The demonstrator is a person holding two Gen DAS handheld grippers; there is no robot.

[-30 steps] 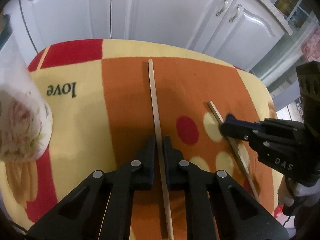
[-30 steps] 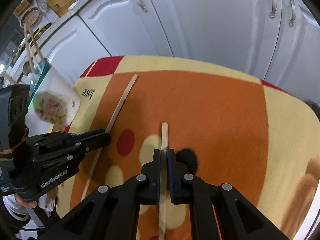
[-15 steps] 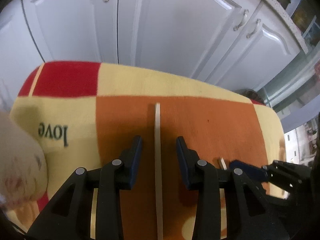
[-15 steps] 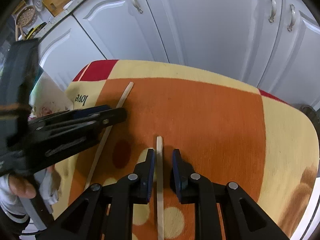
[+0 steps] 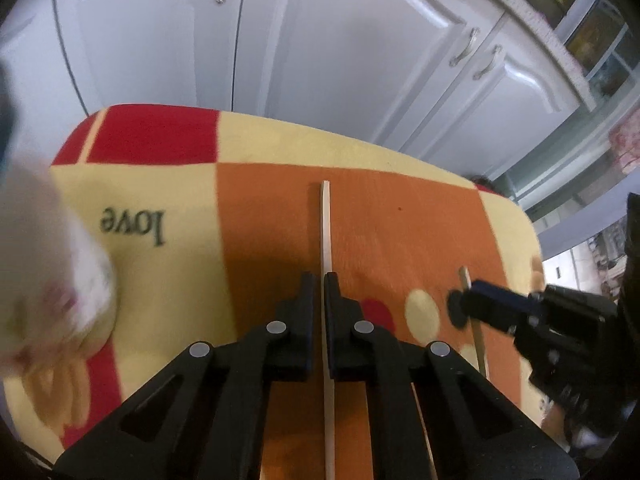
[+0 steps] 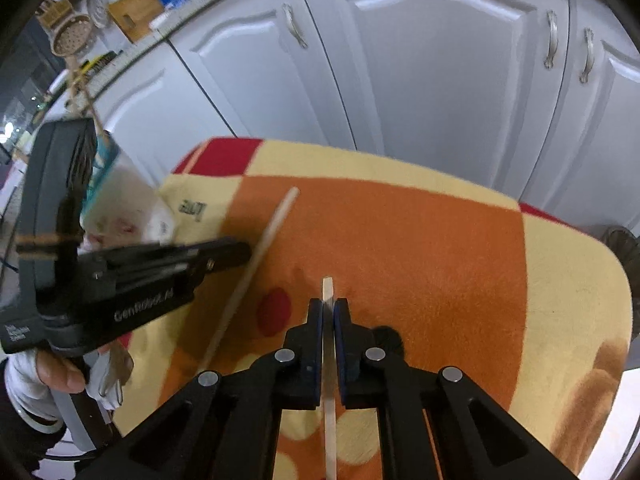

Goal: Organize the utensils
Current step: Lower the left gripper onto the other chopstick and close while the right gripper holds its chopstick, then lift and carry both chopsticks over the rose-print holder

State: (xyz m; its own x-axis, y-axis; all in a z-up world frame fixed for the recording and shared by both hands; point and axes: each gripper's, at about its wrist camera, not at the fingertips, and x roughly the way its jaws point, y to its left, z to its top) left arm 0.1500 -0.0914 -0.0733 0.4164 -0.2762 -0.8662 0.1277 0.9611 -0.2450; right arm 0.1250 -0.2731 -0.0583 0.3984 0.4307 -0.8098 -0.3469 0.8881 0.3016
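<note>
Two pale wooden chopsticks lie over an orange, yellow and red blanket (image 5: 400,232) on a small table. My left gripper (image 5: 319,280) is shut on the left chopstick (image 5: 326,232), whose tip points away from me. My right gripper (image 6: 328,305) is shut on the right chopstick (image 6: 328,290). In the right wrist view the left gripper (image 6: 236,252) and its chopstick (image 6: 256,264) show at the left. In the left wrist view the right gripper (image 5: 460,308) shows at the right with its chopstick (image 5: 466,276).
A white floral holder (image 6: 128,204) with chopsticks stands at the table's left; it shows blurred in the left wrist view (image 5: 44,272). White cabinet doors (image 5: 320,60) stand behind the table. A counter with kitchenware (image 6: 120,12) is at far left.
Both grippers opened half a second ago and have shut again on their chopsticks. Both views have shifted, and the left wrist view is blurred with motion.
</note>
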